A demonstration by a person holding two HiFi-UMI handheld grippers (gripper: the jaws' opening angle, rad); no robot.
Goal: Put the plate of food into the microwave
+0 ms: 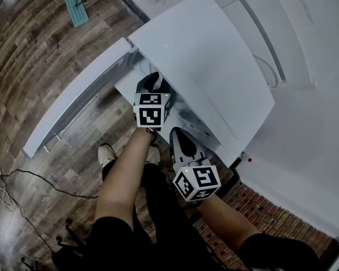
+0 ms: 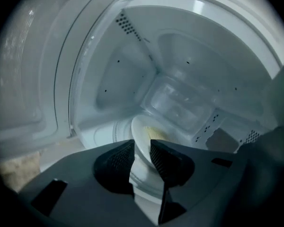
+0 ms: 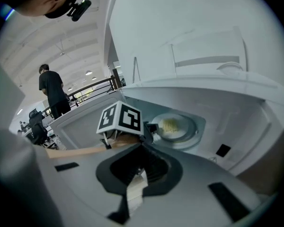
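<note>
my left gripper (image 2: 142, 145) gapes around the plate (image 2: 141, 126) rim, my right gripper (image 3: 141, 150) is closed and empty; backing out crooked could snag and drag the plate.

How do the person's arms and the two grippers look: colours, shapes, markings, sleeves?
The left gripper and right gripper have grey shells with black slots and dark ribbed fingers. Each carries a white cube with black square markers: left cube, right cube. The forearms are bare; the sleeves are short and black.
</note>
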